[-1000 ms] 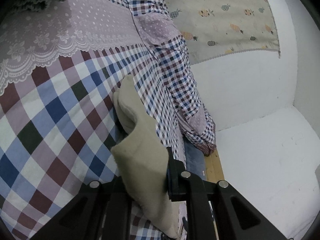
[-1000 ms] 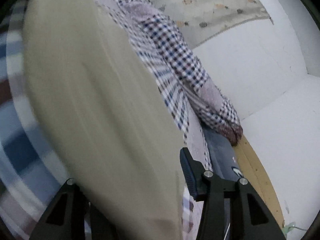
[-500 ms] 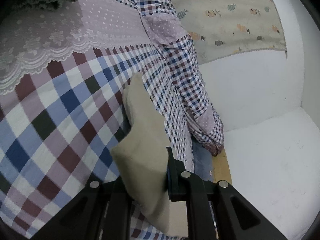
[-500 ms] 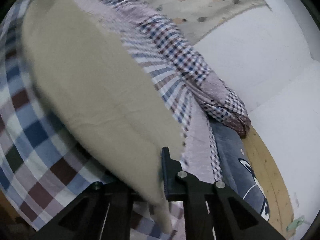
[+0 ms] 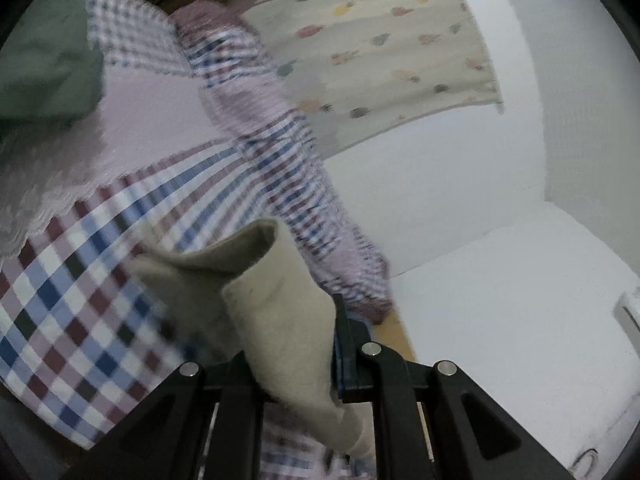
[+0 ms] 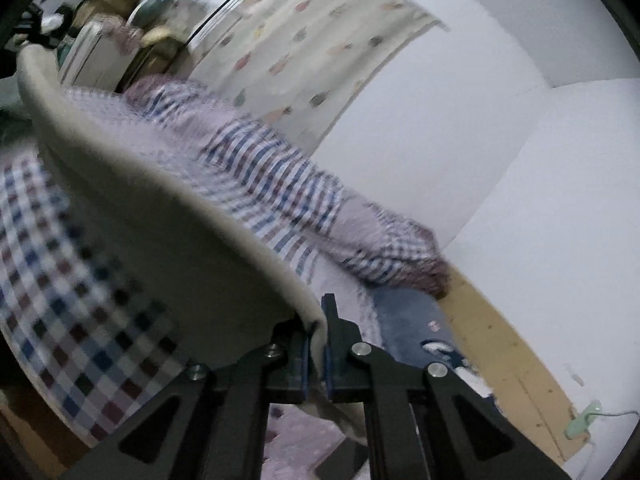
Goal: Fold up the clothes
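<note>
A beige garment of thick, felt-like cloth is lifted above the checked bedspread. One end is bunched into a soft roll with a curled, open rim; the other stretches out as a broad curved sheet, its pale edge arching upward. Both views are motion-blurred.

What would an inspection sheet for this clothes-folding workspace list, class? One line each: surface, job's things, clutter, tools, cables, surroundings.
Surface: checked bedspread with a lace-edged pink panel.
Job's things: beige cloth, lifted off the bed.
Clutter: green fabric at the far corner; stacked household items beyond the bed.
Tools: left tool and right tool both shut on the beige cloth.
Cables: thin cord on the floor.
Surroundings: white wall, fruit-print curtain.
</note>
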The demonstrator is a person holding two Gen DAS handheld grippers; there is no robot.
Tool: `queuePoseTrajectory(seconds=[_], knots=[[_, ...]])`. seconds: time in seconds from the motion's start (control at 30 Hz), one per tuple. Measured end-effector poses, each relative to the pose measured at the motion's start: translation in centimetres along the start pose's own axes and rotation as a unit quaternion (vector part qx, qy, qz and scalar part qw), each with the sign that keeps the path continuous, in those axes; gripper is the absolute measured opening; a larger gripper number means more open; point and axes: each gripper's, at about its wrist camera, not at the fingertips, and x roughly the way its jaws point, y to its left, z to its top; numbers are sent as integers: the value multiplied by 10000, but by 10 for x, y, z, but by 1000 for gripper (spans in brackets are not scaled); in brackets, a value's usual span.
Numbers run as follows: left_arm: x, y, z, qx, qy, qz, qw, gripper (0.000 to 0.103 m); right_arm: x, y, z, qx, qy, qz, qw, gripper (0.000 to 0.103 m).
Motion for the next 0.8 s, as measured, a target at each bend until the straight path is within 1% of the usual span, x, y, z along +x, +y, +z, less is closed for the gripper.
queuePoseTrajectory(seconds=[0.07,0.1,0.17,0.27,0.4,0.5,0.67,0.8], knots=[[-7,-25,8,124,8,-158,9998,11,-19,-16,12,142,-157,-144,9997,3],[-8,-37,12,203,71,-223,9995,11,-24,-26,20,234,-216,-203,9993,3],[-8,-53,18,347,137,-199,9991,11,-29,-42,32,390,-300,-266,9984,3],[4,-59,23,494,225,0,9985,11,-13,-50,39,399,-221,-232,9987,3],[43,-32,29,210,486,441,9976,11,35,-43,33,454,164,131,9988,4],[78,-6,34,5,668,819,9944,11,72,-35,26,484,479,387,9969,4],[142,32,52,-314,885,1461,9848,11,147,-22,15,483,996,808,9906,4],[199,57,70,-493,1092,1909,9743,11,224,-9,5,243,1431,1061,9837,4]])
